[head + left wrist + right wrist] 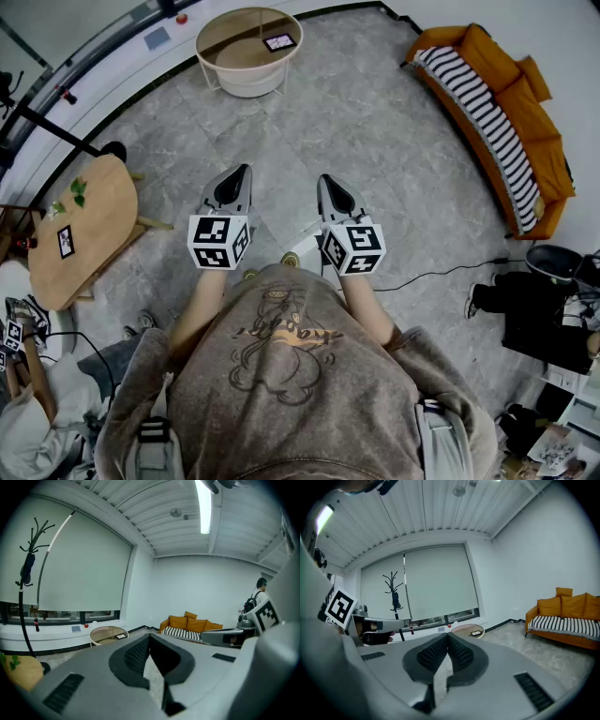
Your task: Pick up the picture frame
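A small dark picture frame [279,41] lies flat on the round white-legged table [225,80] far ahead across the floor. In the left gripper view the picture frame [122,636] lies on the round table [101,632], and in the right gripper view the picture frame [476,633] lies on the same round table [461,629]. My left gripper [242,171] and right gripper [325,180] are held side by side in front of my chest, far from the table, pointing toward it. Both are shut with nothing between the pads: left gripper [150,637], right gripper [448,636].
A wooden table [103,202] at the left carries another small framed picture [66,241] and a plant [78,190]. An orange sofa [530,122] with a striped cover stands at the right. A cable [441,273] runs over the grey floor. A coat stand [29,564] is by the window.
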Demonstrator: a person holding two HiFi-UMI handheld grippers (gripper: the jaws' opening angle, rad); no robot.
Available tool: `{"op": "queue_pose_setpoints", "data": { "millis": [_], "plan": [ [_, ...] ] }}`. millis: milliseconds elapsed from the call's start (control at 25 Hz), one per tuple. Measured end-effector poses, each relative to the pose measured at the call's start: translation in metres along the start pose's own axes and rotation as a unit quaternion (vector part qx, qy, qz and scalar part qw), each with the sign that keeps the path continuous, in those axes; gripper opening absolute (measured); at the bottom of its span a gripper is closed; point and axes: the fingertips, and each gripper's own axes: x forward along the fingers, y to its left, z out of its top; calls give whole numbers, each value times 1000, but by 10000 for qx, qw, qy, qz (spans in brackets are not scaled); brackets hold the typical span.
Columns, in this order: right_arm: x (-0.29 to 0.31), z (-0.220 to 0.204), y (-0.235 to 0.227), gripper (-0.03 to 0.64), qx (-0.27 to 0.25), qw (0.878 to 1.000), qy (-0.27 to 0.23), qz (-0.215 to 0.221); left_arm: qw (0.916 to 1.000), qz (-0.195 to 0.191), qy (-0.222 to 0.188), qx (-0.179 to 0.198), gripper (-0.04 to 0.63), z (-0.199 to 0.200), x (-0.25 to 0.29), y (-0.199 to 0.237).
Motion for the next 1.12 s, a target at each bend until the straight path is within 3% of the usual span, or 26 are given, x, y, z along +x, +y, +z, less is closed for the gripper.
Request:
{"op": "queue_pose_setpoints", "data": {
  "millis": [600, 1120],
  "plan": [
    [15, -7, -31, 20, -129, 9986, 197, 468, 9988, 469, -57, -102, 8, -5, 28, 18],
    [76, 1, -54, 19, -111, 9988, 229, 429, 9993, 371, -28, -49, 8, 2, 88, 45]
  ]
}}
